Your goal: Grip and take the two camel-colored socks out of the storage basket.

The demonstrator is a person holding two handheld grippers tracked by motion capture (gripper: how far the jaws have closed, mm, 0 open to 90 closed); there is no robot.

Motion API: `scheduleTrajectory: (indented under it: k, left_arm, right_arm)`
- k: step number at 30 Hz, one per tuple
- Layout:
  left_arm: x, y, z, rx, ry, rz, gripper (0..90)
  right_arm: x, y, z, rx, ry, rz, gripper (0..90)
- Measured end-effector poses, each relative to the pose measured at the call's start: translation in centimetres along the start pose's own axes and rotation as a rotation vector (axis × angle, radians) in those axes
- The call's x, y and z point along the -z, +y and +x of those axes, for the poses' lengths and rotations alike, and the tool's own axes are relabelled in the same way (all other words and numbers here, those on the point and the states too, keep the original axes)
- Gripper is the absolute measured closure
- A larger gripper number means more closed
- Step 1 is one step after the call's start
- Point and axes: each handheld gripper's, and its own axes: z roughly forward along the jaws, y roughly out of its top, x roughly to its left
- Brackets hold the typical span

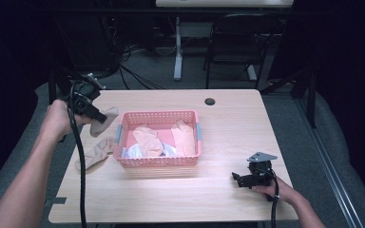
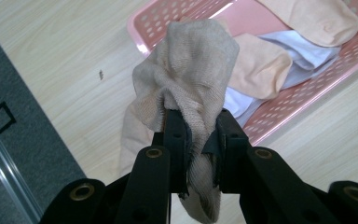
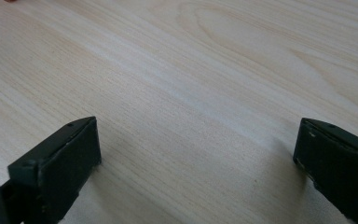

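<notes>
Left tongs [image 2: 199, 135] clamp a beige sock [image 2: 186, 70], holding it above the bench [image 1: 228, 118] near its left edge, just left of the pink basket [image 1: 158, 162]. Beneath lies a second beige sock [image 1: 95, 152] on the wood. Inside the basket sit peach socks [image 1: 148, 140] and white cloth [image 1: 134, 151]. Right tongs [image 3: 196, 158] rest wide open by the bench's front right corner.

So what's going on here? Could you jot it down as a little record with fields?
left gripper: shut on a beige sock, held up beside the basket
right gripper: open, holding nothing, resting low on the wooden table
pink basket: mid-table, holding peach socks and a white garment
second beige sock: lying on the table left of the basket
</notes>
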Motion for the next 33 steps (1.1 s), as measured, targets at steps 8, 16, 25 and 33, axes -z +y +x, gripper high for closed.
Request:
scheduleTrajectory:
  k: [8,16,25,33]
  left_arm:
    - [0.8,-1.9,1.9,0.046,0.019,0.003,77.6]
    - [0.8,-3.6,3.8,0.100,0.031,0.012,77.6]
    - [-1.0,-5.4,5.3,0.161,0.035,0.022,77.6]
    - [-4.0,-6.9,6.2,0.210,0.018,0.033,76.9]
  right_arm:
    - [0.0,0.0,0.0,0.000,-0.001,0.000,0.0]
    - [0.0,0.0,0.0,-0.002,-0.002,-0.002,0.0]
    - [0.0,0.0,0.0,-0.002,-0.001,-0.003,0.0]
    - [0.0,0.0,0.1,-0.005,0.000,-0.004,0.0]
